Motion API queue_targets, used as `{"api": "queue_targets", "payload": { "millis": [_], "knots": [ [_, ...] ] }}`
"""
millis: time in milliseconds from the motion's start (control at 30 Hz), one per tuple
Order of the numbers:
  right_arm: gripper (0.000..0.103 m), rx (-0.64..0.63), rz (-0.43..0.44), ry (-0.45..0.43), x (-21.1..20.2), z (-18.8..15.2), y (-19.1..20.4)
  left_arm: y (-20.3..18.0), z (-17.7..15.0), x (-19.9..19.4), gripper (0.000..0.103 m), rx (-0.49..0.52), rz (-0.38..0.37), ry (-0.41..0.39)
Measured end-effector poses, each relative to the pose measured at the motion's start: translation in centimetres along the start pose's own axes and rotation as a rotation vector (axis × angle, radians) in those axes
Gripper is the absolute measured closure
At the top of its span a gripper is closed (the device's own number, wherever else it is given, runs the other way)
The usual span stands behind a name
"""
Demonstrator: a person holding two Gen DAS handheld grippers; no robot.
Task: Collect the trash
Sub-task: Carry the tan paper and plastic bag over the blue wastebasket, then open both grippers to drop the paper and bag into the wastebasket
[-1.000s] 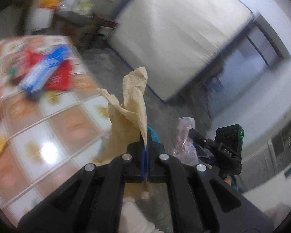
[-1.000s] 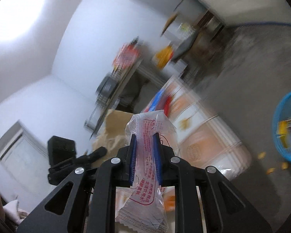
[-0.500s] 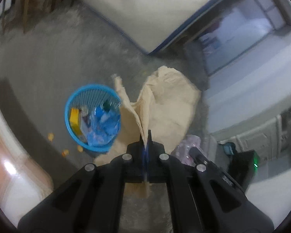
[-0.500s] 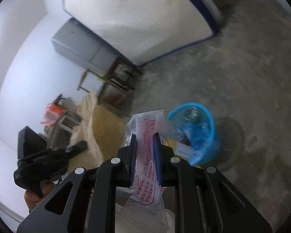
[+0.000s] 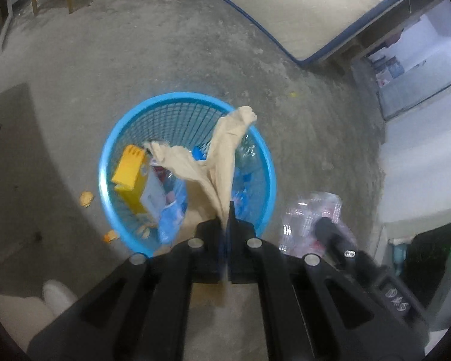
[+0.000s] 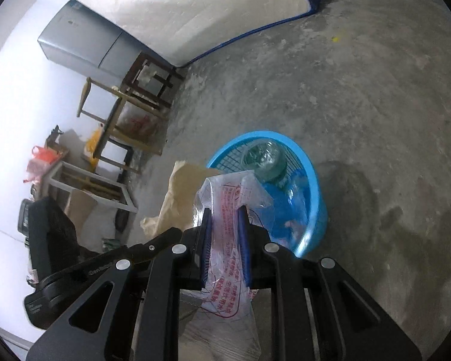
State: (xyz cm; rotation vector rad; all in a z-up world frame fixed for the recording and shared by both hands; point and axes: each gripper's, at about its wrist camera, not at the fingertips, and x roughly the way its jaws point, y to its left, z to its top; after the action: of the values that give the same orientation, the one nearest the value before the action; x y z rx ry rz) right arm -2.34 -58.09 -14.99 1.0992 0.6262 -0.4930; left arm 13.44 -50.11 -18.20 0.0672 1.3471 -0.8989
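Observation:
My left gripper (image 5: 225, 225) is shut on a crumpled brown paper bag (image 5: 222, 156), which hangs right over a blue mesh waste basket (image 5: 111, 138) on the concrete floor. The basket holds a yellow box (image 5: 129, 168), blue plastic and a clear bottle. My right gripper (image 6: 224, 215) is shut on a clear plastic wrapper with red print (image 6: 225, 198), just to the left of the blue basket (image 6: 312, 192). The brown bag (image 6: 180, 192) and the left gripper's body show at the left in the right wrist view. The wrapper (image 5: 309, 213) shows right of the basket in the left wrist view.
Orange scraps (image 5: 86, 198) lie on the floor left of the basket. A mattress (image 6: 195, 9) leans on the far wall beside a grey fridge (image 6: 84, 45). Wooden stools and tables (image 6: 129, 111) stand at the left. A white shoe (image 5: 57, 296) is at the bottom left.
Both grippers swung away from the tiled table and down toward the floor. The blue basket has come close under the paper bag and next to the wrapper. Both grips are unchanged.

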Motion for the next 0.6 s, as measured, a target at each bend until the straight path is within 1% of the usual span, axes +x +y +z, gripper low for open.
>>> {"api": "queue_targets", "payload": {
  "millis": [33,67,100,133,167,200,233,267,300,400,500,600],
  "knots": [
    [0.084,-0.016,-0.015,0.007,1.4,0.3,-0.1,-0.1,0.4,0.6,0.092,0.007,-0.004,0.010],
    [0.079,-0.028,-0.020,0.022,2.5,0.4,-0.2,-0.2,0.8,1.3,0.073,0.020,0.002,0.023],
    [0.076,-0.035,-0.026,0.038,3.3,0.4,-0.2,-0.2,0.9,1.5,0.063,0.029,0.015,0.023],
    [0.074,-0.042,-0.044,0.058,4.4,0.4,-0.4,-0.3,1.1,1.5,0.048,0.037,0.038,0.008],
    [0.072,-0.059,-0.086,0.078,5.6,0.2,-0.7,-0.4,1.2,1.4,0.041,0.046,0.051,-0.013],
    [0.069,-0.088,-0.121,0.095,6.6,0.0,-0.7,-0.6,1.1,1.2,0.039,0.054,0.059,-0.023],
    [0.066,-0.105,-0.134,0.103,7.1,-0.1,-0.8,-0.6,1.1,1.0,0.035,0.063,0.072,-0.030],
    [0.059,-0.122,-0.146,0.110,7.6,-0.3,-0.8,-0.7,1.0,0.9,0.033,0.067,0.078,-0.032],
    [0.054,-0.129,-0.154,0.110,7.7,-0.4,-0.8,-0.6,0.9,0.7,0.033,0.069,0.083,-0.036],
    [0.046,-0.138,-0.157,0.087,7.2,-0.4,-1.1,-0.9,0.5,-0.4,0.032,0.080,0.085,-0.040],
    [0.044,-0.127,-0.144,0.040,5.9,-0.1,-1.4,-1.7,0.3,-1.5,0.031,0.115,0.066,-0.051],
    [0.044,-0.106,-0.140,0.008,4.9,0.3,-1.9,-3.3,-0.5,-3.5,0.029,0.181,0.039,-0.049]
  ]
}}
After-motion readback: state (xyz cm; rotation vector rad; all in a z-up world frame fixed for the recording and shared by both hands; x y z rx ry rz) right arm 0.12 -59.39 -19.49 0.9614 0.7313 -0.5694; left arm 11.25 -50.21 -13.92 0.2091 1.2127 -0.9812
